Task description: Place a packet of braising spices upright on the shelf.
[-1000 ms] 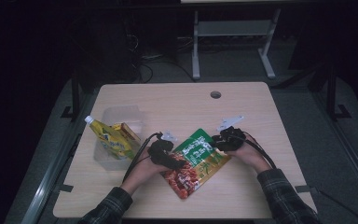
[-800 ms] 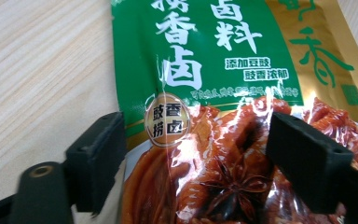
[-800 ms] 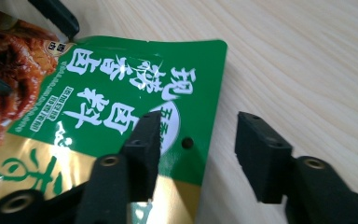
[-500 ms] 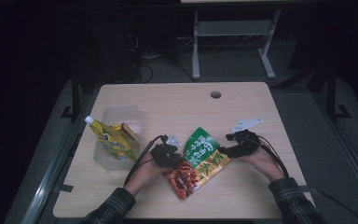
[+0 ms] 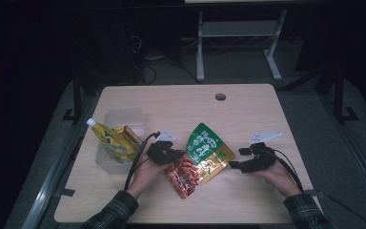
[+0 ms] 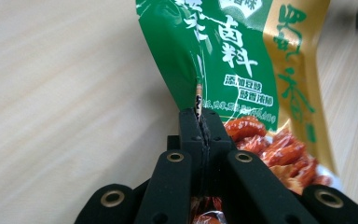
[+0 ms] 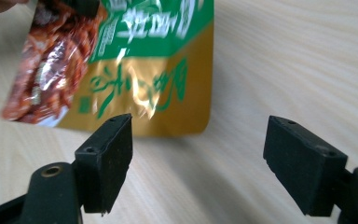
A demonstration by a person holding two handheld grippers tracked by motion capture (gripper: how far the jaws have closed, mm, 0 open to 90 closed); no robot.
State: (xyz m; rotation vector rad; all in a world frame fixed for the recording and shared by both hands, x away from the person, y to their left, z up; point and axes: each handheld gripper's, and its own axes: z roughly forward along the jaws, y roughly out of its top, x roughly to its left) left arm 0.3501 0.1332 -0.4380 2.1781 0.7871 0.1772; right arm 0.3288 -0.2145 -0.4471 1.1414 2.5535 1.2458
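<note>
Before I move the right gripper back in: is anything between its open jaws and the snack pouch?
Nothing: in the right gripper view, bare table separates the right gripper from the snack pouch; the high view agrees.

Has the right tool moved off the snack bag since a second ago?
Yes. The right tool, its jaws just opened and empty, has backed away from the bag toward the table's right edge.
</note>
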